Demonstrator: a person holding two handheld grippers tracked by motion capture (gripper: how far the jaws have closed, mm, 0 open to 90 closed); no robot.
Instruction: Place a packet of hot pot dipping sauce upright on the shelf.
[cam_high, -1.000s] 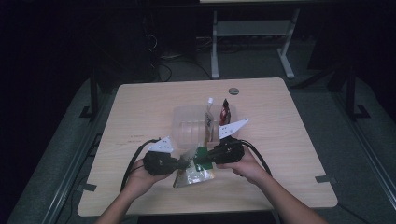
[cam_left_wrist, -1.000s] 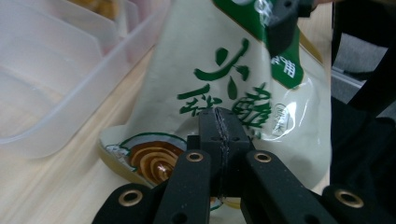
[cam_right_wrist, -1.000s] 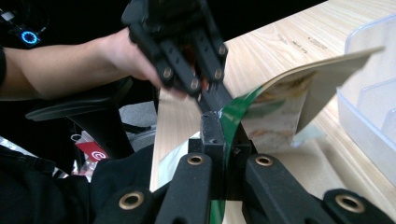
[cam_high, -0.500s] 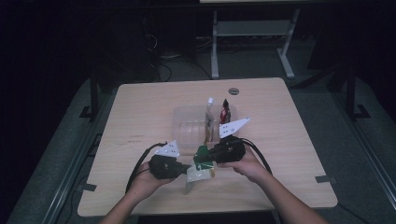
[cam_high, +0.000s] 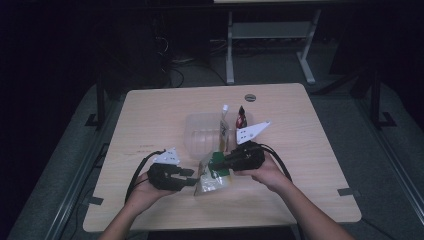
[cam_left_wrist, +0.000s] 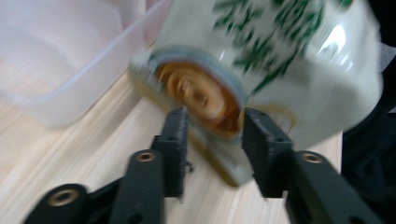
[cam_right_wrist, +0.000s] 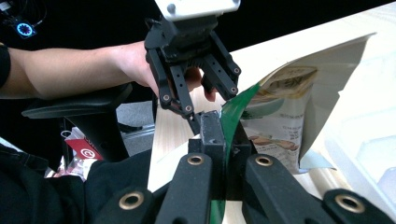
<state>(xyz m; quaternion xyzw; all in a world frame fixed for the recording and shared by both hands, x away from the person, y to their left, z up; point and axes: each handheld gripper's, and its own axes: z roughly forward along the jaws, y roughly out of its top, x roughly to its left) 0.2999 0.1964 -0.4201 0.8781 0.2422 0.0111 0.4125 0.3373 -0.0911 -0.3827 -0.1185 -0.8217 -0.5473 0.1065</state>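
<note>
A white and green snack bag (cam_high: 212, 181) lies tilted on the wooden table (cam_high: 150, 115), between my two grippers. My right gripper (cam_high: 217, 162) is shut on the bag's green top edge, and in the right gripper view its jaws (cam_right_wrist: 223, 123) clamp that edge of the bag (cam_right_wrist: 280, 112). My left gripper (cam_high: 192, 178) sits at the bag's left end. Its jaws have just been opening, and in the left gripper view (cam_left_wrist: 215, 126) they stand apart around the blurred lower corner of the bag (cam_left_wrist: 299, 60) without pressing on it.
A clear plastic container (cam_high: 202, 137) stands just behind the bag, with a pale sachet (cam_high: 223, 122) and a dark red bottle (cam_high: 241, 117) upright at its right side. A small dark disc (cam_high: 250, 97) lies near the table's far edge. A black chair arm (cam_right_wrist: 70, 109) shows beside the table.
The left gripper's jaws have opened and let go of the bag's end, and that hand has drawn back slightly to the left. The right gripper holds still on the bag.
</note>
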